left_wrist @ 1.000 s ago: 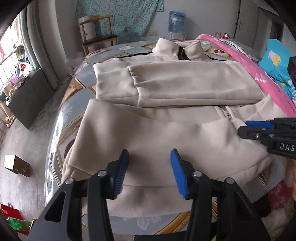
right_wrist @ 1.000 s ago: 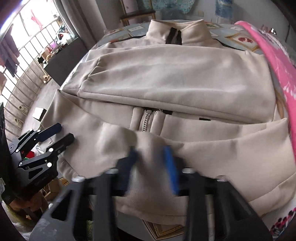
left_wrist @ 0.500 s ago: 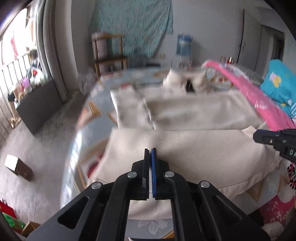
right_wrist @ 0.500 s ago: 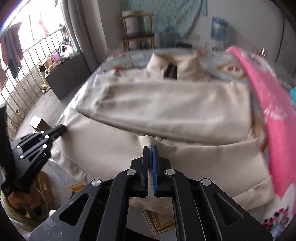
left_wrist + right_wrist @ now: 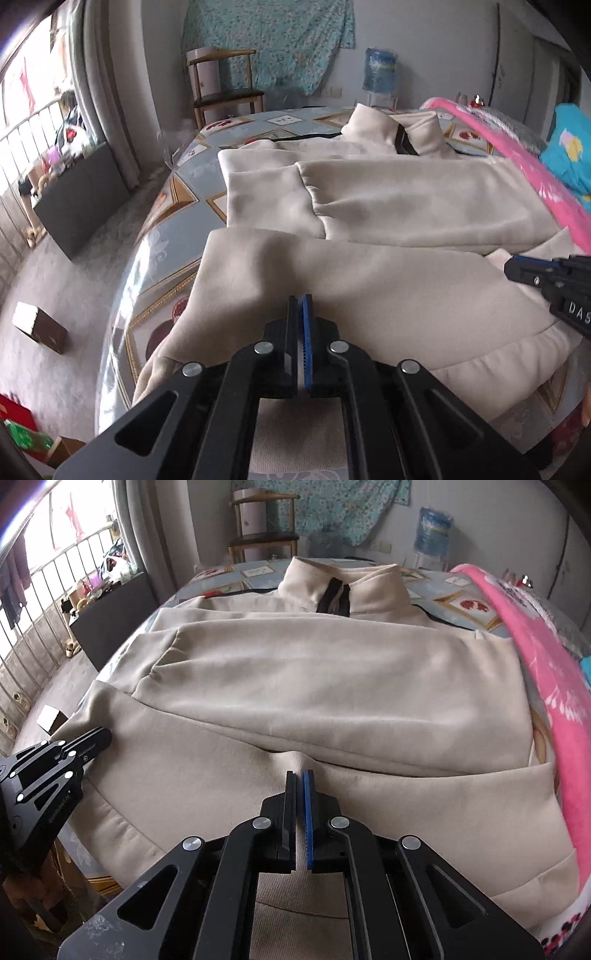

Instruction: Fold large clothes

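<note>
A large cream zip-up jacket [image 5: 388, 199] lies on the bed, collar at the far end, both sleeves folded across the chest; it also shows in the right wrist view [image 5: 332, 679]. My left gripper [image 5: 300, 306] is shut on the jacket's near hem at its left part, with the cloth pinched between the jaws. My right gripper [image 5: 300, 786] is shut on the near hem further right, and its tip shows in the left wrist view [image 5: 532, 269]. The left gripper shows at the left edge of the right wrist view [image 5: 74, 746].
The bed has a patterned plastic cover [image 5: 177, 206]. A pink blanket [image 5: 546, 686] lies along the jacket's right side. A wooden chair [image 5: 225, 88] and a water bottle [image 5: 380, 74] stand by the far wall. A dark cabinet [image 5: 77, 199] and a cardboard box [image 5: 40, 326] are on the floor to the left.
Both grippers were open above the hem one second ago. They have closed on the hem, and the near edge of the jacket is lifted slightly.
</note>
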Motion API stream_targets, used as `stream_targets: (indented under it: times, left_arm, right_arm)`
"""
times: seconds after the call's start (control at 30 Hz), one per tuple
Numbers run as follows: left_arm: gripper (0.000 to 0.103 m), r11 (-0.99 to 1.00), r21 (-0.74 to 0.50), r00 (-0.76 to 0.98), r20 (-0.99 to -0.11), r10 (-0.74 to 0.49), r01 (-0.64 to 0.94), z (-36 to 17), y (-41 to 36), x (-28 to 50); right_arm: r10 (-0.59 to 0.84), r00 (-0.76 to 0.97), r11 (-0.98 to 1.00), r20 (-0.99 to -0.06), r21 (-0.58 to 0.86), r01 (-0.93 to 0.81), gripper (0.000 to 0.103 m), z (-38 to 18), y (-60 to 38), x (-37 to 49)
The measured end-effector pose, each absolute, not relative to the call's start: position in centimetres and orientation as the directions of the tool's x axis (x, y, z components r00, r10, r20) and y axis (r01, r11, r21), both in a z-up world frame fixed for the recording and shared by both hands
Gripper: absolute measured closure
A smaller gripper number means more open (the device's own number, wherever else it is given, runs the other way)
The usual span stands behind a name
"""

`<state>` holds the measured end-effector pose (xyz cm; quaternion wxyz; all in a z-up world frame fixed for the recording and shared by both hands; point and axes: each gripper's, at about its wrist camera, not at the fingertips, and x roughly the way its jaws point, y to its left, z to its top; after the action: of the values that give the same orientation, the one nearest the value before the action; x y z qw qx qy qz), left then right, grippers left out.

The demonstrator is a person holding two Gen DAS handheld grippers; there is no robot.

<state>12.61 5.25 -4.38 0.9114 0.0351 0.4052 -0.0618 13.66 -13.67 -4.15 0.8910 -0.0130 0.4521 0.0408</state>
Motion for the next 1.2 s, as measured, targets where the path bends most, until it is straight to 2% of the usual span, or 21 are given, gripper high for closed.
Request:
stream_targets:
  times: [0.17,0.23,0.3,0.37,0.5,0.6,0.67,0.77,0.83,0.93,1.0,1.1,1.2]
  left_arm:
    - [0.098,0.989,-0.011,0.654,-0.749,-0.107,0.149,-3.8,5.6,12.4]
    - [0.098,0.988,-0.027,0.687,-0.716,-0.124,0.151,-2.7,6.0,11.8]
    - [0.098,0.979,-0.063,0.722,-0.667,-0.185,0.192,-1.1,5.9,11.4]
    - [0.098,0.957,-0.109,0.703,-0.657,-0.271,0.268,-0.3,4.8,11.6]
    - [0.098,0.879,-0.197,0.561,-0.704,-0.435,0.434,-1.2,0.6,12.4]
    - [0.098,0.847,-0.179,0.500,-0.739,-0.451,0.500,-3.0,-2.4,12.3]
    - [0.098,0.856,-0.141,0.488,-0.770,-0.411,0.497,-4.2,-3.6,12.4]
    - [0.098,0.862,-0.121,0.503,-0.769,-0.396,0.493,-4.2,-4.1,12.2]
    - [0.098,0.863,-0.134,0.496,-0.771,-0.399,0.486,-4.2,-4.0,12.3]
    - [0.098,0.865,-0.136,0.496,-0.772,-0.399,0.483,-4.2,-4.0,12.3]
    - [0.098,0.866,-0.128,0.500,-0.771,-0.393,0.484,-4.3,-4.0,12.2]
    - [0.098,0.864,-0.115,0.509,-0.767,-0.391,0.490,-4.4,-4.0,12.3]
    - [0.098,0.864,-0.113,0.510,-0.767,-0.390,0.491,-4.5,-3.9,12.4]
  right_arm:
    - [0.046,0.626,0.995,-0.779,-0.016,-0.094,0.099,-3.0,-13.3,13.5]
    - [0.052,0.605,0.995,-0.795,-0.009,-0.098,0.099,-4.0,-13.4,13.9]
    - [0.086,0.587,0.995,-0.805,0.037,-0.096,0.099,-4.8,-14.0,14.2]
    - [0.103,0.581,0.994,-0.807,0.060,-0.094,0.099,-4.6,-14.3,14.3]
    - [0.144,0.567,0.989,-0.811,0.113,-0.090,0.098,-4.6,-14.9,14.5]
    - [0.202,0.552,0.979,-0.809,0.189,-0.082,0.096,-4.7,-15.9,14.7]
    - [0.247,0.542,0.966,-0.803,0.250,-0.070,0.094,-4.7,-16.8,14.9]
    - [0.295,0.539,0.945,-0.789,0.323,-0.045,0.082,-4.1,-18.6,14.7]
    - [0.275,0.572,0.946,-0.773,0.323,-0.017,0.062,-3.0,-20.0,13.9]
    - [0.165,0.630,0.961,-0.759,0.269,0.072,0.053,-0.7,-23.9,12.1]
    - [0.067,0.644,0.968,-0.762,0.207,0.144,0.049,0.0,-26.4,11.2]
    - [-0.059,0.619,0.959,-0.784,0.129,0.254,0.049,-0.2,-30.1,10.6]
    - [-0.065,0.580,0.943,-0.812,0.140,0.302,0.049,-1.6,-32.7,10.7]
